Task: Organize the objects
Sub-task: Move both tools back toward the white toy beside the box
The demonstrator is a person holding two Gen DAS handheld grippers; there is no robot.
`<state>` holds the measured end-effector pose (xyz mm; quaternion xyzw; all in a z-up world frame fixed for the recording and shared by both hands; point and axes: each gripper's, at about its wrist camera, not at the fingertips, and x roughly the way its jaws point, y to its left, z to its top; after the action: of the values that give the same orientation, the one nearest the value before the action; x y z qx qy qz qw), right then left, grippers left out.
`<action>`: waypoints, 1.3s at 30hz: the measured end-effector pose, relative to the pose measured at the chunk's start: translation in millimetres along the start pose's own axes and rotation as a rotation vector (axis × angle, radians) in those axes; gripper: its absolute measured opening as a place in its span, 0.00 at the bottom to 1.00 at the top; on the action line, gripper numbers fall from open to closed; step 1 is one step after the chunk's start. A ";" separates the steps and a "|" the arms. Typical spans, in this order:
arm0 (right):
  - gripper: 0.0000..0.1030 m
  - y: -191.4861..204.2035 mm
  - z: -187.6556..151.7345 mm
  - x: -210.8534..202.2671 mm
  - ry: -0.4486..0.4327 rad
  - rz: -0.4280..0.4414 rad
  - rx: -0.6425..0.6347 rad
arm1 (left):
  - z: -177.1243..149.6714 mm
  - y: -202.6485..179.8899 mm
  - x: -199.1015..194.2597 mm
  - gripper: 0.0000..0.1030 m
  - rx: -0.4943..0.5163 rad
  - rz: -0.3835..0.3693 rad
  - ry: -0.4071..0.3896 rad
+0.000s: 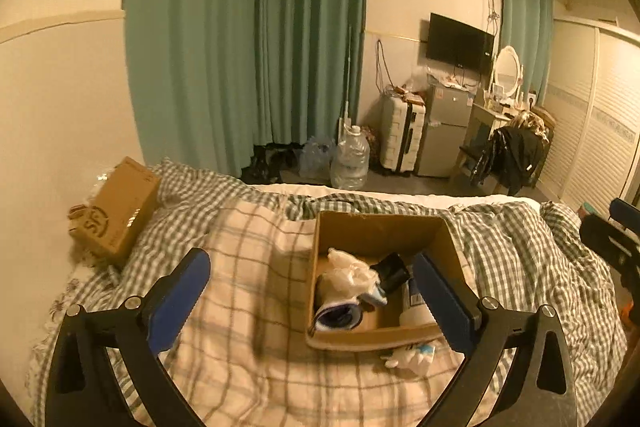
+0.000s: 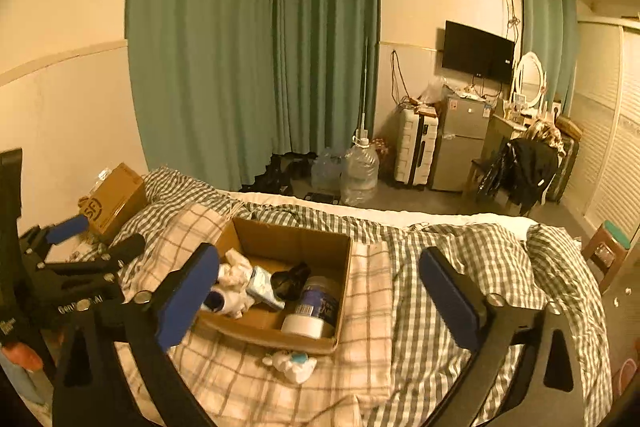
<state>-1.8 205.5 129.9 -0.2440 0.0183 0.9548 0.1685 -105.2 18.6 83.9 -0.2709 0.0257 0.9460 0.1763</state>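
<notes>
An open cardboard box (image 1: 380,231) (image 2: 288,239) sits on the checked bedding. Inside lie crumpled white plastic (image 1: 350,273) (image 2: 234,273), a rolled sock (image 1: 338,317), a black object (image 1: 392,271) (image 2: 290,281) and a white jar with a dark label (image 2: 314,311) (image 1: 414,303). A small white item with a blue spot (image 1: 414,355) (image 2: 294,363) lies on the bedding just in front of the box. My left gripper (image 1: 312,299) is open and empty above the box's near side; it also shows in the right wrist view (image 2: 92,235). My right gripper (image 2: 320,299) is open and empty over the box's right part.
A closed brown carton (image 1: 120,207) (image 2: 116,203) lies at the bed's far left by the wall. Beyond the bed are water jugs (image 1: 350,155), a white suitcase (image 1: 402,135), a small fridge (image 1: 448,131) and a chair with clothes (image 1: 512,155). A stool (image 2: 608,247) stands right of the bed.
</notes>
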 end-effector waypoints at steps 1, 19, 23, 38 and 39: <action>1.00 2.1 -5.8 -5.1 -0.003 -0.002 -0.003 | -4.3 0.7 -4.5 1.00 -0.002 0.004 -0.001; 1.00 16.8 -129.3 78.9 0.284 0.004 0.033 | -115.9 15.5 48.2 1.00 0.029 0.096 0.161; 1.00 18.1 -151.5 114.4 0.375 0.020 0.038 | -132.1 8.7 72.8 1.00 0.074 0.103 0.204; 1.00 24.2 -190.0 210.6 0.538 0.001 0.092 | -173.2 18.8 147.5 1.00 0.049 0.077 0.432; 1.00 24.1 -191.8 213.8 0.541 -0.010 0.092 | -174.3 19.4 151.2 1.00 0.043 0.075 0.443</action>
<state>-97.8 227.1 -141.0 -0.4825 0.1051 0.8522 0.1730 -143.8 23.7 -144.3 -0.4673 0.0940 0.8684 0.1366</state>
